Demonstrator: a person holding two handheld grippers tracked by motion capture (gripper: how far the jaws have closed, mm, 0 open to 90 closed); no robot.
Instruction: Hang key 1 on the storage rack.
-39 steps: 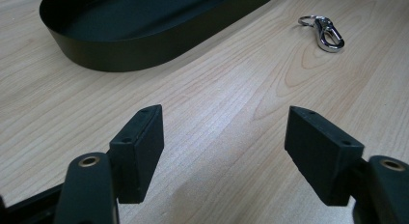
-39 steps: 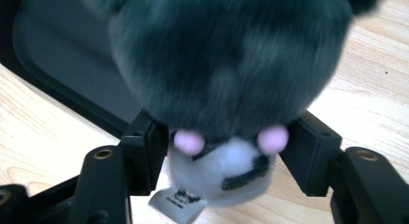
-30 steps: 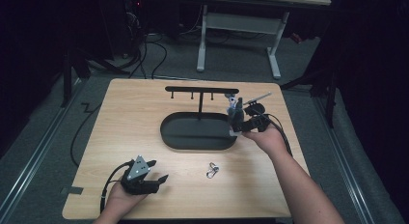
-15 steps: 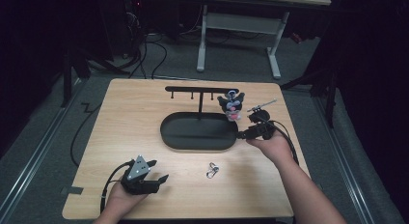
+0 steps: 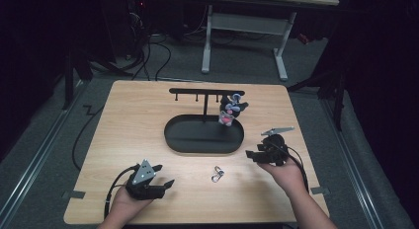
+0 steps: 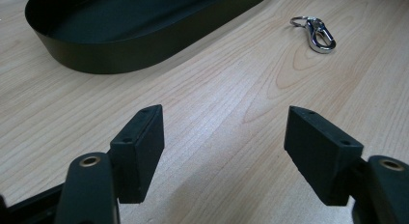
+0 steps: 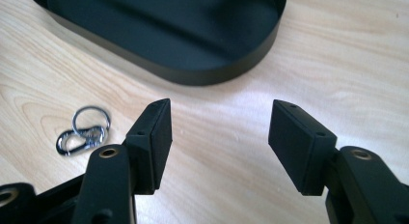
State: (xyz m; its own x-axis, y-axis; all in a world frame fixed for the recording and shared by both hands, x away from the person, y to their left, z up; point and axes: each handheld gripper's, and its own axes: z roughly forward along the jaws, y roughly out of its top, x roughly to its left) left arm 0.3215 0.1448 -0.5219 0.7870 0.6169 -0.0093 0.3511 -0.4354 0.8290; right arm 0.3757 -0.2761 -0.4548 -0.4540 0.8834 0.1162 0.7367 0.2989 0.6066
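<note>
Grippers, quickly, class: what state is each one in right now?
Left gripper: open, nothing between its jaws.
Right gripper: open and empty, jaws have just been closing.

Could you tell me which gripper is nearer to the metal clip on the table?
Right. The right gripper sits just right of the clip; the left gripper lies farther off to its left.

The table [image 6: 207, 137] is pale, smooth wood grain; the tray [image 6: 120, 50] matt black; the keyring clip [image 6: 316, 33] glossy polished metal.
</note>
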